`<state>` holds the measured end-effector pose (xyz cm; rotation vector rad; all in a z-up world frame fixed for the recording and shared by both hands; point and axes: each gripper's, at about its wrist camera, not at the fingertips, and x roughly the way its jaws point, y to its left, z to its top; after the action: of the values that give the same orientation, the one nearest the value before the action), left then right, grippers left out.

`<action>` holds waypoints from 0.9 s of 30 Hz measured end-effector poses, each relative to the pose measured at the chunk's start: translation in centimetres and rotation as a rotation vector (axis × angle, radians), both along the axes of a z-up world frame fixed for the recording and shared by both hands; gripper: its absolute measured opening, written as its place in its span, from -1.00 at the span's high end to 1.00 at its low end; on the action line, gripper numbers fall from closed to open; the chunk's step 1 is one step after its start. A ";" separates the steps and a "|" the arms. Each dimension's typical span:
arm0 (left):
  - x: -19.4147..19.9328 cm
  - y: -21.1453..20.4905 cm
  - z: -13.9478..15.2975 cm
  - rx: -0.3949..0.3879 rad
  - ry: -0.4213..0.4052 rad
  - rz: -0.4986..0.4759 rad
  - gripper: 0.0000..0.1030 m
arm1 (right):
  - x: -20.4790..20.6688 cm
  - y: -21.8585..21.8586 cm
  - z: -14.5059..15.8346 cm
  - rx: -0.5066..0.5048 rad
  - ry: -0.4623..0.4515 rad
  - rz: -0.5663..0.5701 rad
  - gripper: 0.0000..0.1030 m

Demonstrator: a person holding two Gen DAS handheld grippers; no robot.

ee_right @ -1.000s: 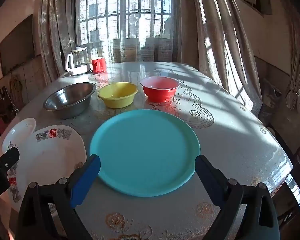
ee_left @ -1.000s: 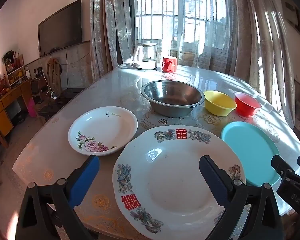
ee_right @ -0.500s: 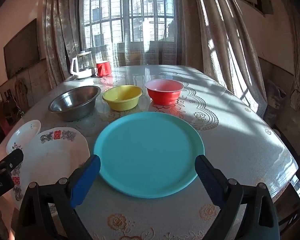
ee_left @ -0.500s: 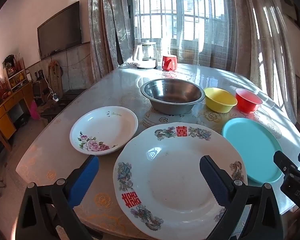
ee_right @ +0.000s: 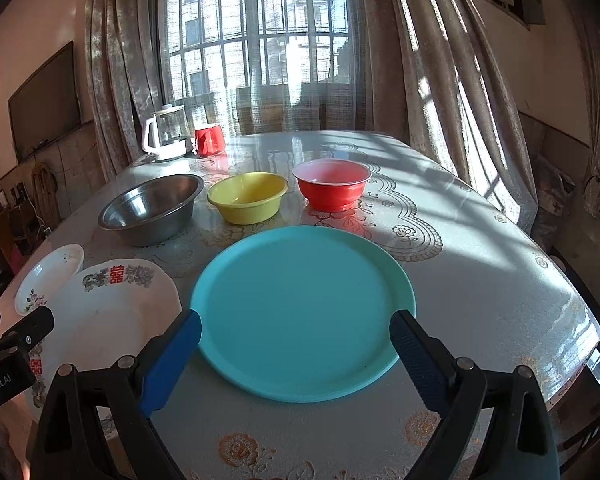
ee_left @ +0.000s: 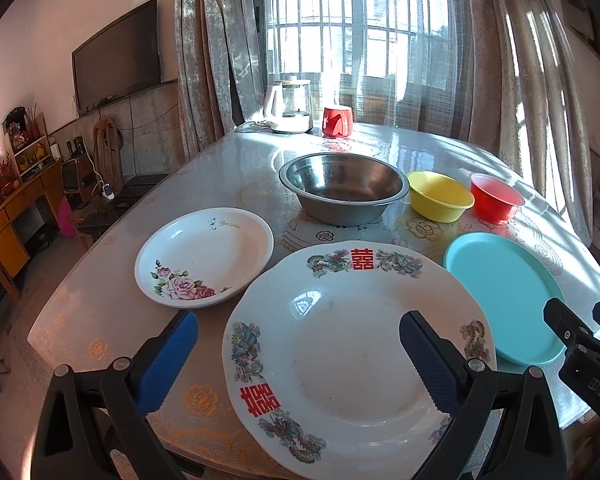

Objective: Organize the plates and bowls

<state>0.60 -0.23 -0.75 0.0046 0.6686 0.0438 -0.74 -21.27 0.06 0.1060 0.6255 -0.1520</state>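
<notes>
My left gripper (ee_left: pixel 298 328) hangs open over the near half of a large white plate (ee_left: pixel 352 356) with red characters and dragon prints. To its left lies a smaller white dish (ee_left: pixel 204 256) with pink roses. My right gripper (ee_right: pixel 296 326) is open above the near edge of a teal plate (ee_right: pixel 300 308), nothing between its fingers. Behind the plates stand a steel bowl (ee_left: pixel 342 188), a yellow bowl (ee_right: pixel 247 196) and a red bowl (ee_right: pixel 331 184) in a row. The teal plate (ee_left: pixel 500 292) also shows at the right of the left wrist view.
The oval table (ee_right: pixel 480 280) has a floral lace cover under glass. A white kettle (ee_left: pixel 288 106) and a red mug (ee_left: pixel 337 121) stand at the far end by the curtained window. Cabinets and a wall television (ee_left: pixel 116 56) are off to the left.
Both grippers have risen and drawn back a little, so the plates and bowls sit slightly further away. Nothing on the table has moved. Both grippers remain open.
</notes>
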 end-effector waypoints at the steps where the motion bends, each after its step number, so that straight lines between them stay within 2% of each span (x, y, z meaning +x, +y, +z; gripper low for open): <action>1: 0.0 0.0 0.0 0.001 0.000 -0.001 -0.97 | 0.0 -0.1 0.0 0.000 0.002 0.000 -0.89; 27: 0.2 -0.3 0.3 -0.004 0.003 -0.019 -0.97 | 0.1 -0.4 0.1 0.009 -0.003 -0.001 -0.89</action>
<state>0.83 -0.52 -0.45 0.0078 0.6720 0.0241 -0.62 -21.66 0.18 0.1154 0.6230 -0.1499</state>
